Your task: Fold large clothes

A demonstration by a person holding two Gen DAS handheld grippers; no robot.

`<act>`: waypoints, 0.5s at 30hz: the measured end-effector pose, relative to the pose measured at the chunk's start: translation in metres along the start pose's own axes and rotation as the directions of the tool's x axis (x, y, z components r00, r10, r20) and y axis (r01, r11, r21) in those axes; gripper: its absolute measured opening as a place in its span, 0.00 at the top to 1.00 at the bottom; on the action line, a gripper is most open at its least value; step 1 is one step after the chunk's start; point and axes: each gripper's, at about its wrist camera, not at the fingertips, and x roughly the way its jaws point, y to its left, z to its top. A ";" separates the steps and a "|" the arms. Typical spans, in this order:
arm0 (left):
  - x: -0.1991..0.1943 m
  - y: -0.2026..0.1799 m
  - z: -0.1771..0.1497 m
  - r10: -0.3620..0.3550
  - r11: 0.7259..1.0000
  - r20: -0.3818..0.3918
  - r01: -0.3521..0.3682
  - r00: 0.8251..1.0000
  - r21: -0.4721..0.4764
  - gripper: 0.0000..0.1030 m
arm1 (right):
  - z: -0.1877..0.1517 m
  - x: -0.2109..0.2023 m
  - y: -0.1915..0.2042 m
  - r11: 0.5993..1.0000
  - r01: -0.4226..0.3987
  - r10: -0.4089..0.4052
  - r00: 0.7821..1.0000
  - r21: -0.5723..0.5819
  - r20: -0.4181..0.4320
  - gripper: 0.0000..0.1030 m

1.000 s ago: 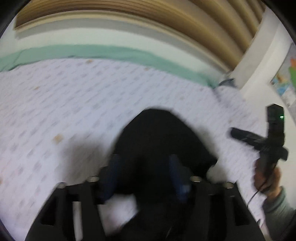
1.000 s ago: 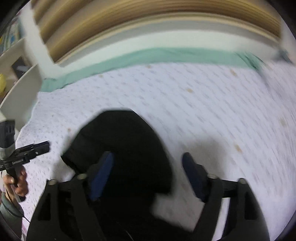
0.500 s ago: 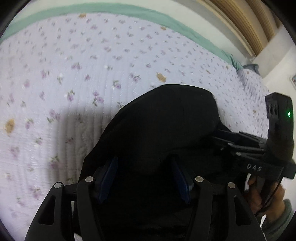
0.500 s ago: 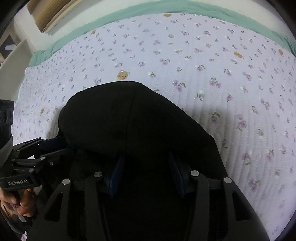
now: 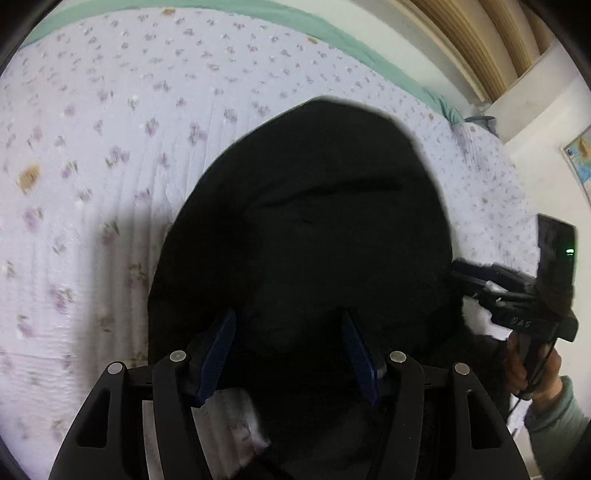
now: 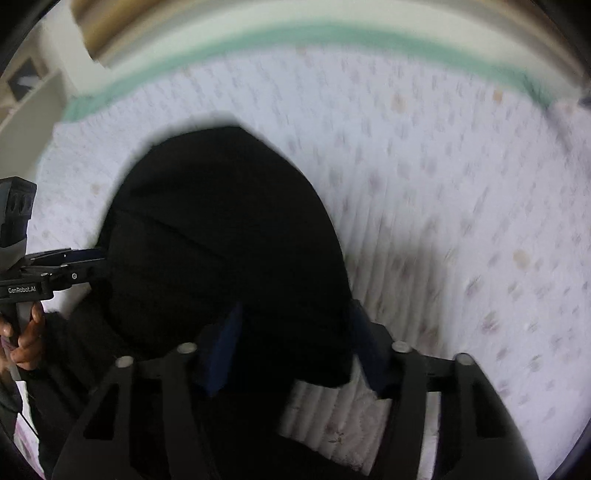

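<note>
Garment [image 5: 314, 229], black and bulky, lies mounded on the quilt [image 5: 92, 155], its near edge bunched between both grippers and its bulk reaching away toward the green border [image 5: 332, 33]. Left gripper [image 5: 291, 354] is clamped on that edge at a middling width. Right gripper [image 6: 295, 347], also at that edge, is spreading with cloth between its pads.
</note>
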 end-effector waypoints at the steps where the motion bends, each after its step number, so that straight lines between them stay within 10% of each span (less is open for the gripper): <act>1: 0.000 -0.001 0.000 0.008 1.000 0.003 -0.008 1.000 0.006 0.41 | -0.004 0.007 -0.002 1.000 -0.004 0.004 1.000 0.013 -0.008 0.41; 15: -0.073 0.006 0.072 -0.129 0.990 0.074 0.124 0.989 0.061 0.39 | 0.068 -0.057 -0.019 0.988 -0.149 0.153 0.981 -0.049 0.119 0.27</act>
